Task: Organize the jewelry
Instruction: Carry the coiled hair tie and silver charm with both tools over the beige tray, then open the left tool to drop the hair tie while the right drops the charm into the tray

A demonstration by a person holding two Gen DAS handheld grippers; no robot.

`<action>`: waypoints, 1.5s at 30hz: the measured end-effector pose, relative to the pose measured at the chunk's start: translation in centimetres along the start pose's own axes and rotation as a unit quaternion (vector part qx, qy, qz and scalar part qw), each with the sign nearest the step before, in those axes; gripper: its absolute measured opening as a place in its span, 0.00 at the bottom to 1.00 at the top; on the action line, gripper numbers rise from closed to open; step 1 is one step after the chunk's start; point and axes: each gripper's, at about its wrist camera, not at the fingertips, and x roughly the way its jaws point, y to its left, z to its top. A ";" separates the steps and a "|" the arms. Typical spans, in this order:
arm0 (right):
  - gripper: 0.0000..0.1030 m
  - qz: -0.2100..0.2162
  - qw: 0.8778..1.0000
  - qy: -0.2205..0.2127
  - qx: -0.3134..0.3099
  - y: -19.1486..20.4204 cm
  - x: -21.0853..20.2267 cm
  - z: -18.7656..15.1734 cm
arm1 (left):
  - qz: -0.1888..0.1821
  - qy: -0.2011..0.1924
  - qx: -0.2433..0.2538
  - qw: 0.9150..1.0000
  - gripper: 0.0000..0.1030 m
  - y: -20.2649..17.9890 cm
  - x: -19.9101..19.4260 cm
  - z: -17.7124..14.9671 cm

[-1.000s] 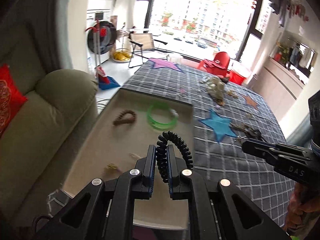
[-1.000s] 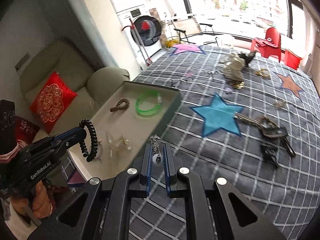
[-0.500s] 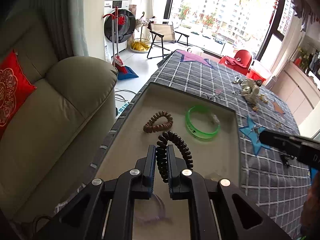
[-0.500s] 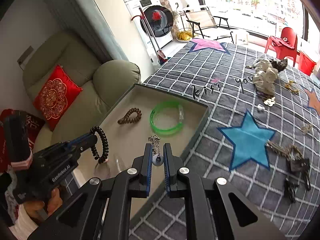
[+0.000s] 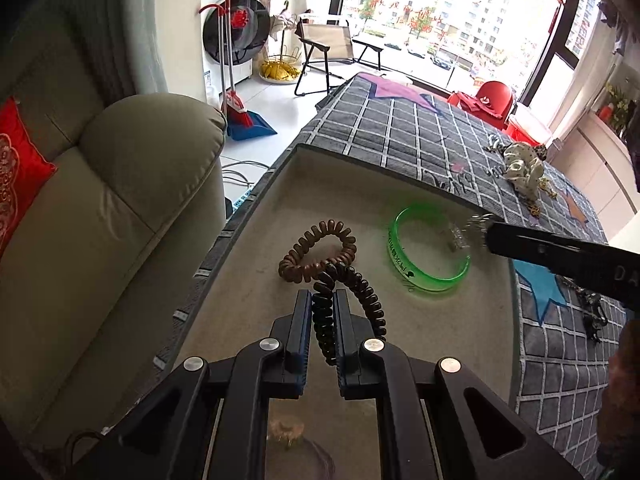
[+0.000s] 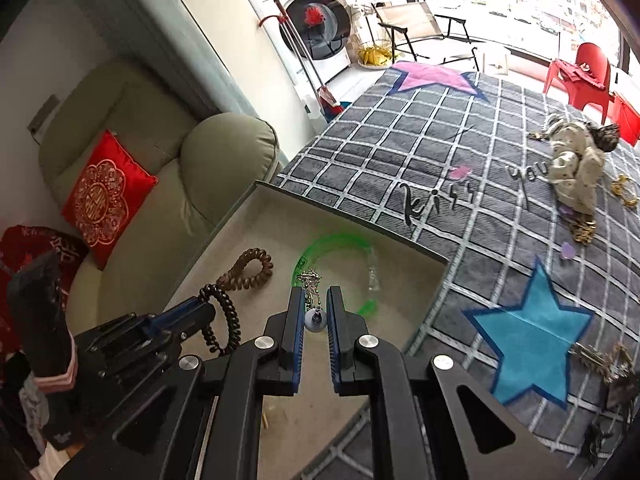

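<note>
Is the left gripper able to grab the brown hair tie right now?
Probably not yet. The left gripper is already shut on the black coil tie, so its jaws are full, though the brown tie lies unblocked just ahead in the tray.

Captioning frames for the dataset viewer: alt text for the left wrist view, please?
The left hand-held gripper grips a black coil bracelet over a beige tray holding a brown coil bracelet and green bangle. The right hand-held gripper enters from the right, carrying a silver trinket.

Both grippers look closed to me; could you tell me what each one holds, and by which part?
Left gripper pinches the black coil bracelet by one side of its loop; right gripper pinches the silver pendant chain near its round bead.
</note>
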 end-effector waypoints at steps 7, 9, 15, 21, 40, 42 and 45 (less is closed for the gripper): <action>0.11 0.001 1.000 0.019 0.013 -0.7 3.2 0.4 | 0.007 0.017 0.000 1.000 0.12 -0.1 1.5 0.0; 0.11 0.000 1.000 0.023 0.016 -0.8 3.7 0.5 | 0.016 0.015 0.004 1.000 0.12 -0.1 1.6 0.0; 0.11 -0.006 0.999 0.033 0.018 -1.1 5.1 0.5 | 0.025 0.020 0.001 0.999 0.12 0.2 1.8 0.0; 0.12 -0.010 0.999 0.038 0.022 -1.0 5.7 0.4 | 0.038 0.028 0.000 0.999 0.13 0.2 1.9 0.0; 0.45 0.011 0.999 0.011 0.051 -2.5 2.0 -0.2 | 0.055 -0.001 -0.008 0.998 0.96 0.2 0.7 -0.1; 0.45 0.012 0.998 0.006 0.053 -2.6 1.3 -0.5 | 0.053 -0.018 -0.005 0.998 0.96 0.1 0.0 0.0; 0.45 0.011 0.999 0.001 0.052 -2.6 0.5 -0.9 | 0.050 -0.016 -0.001 0.999 0.96 -0.2 -0.2 0.2</action>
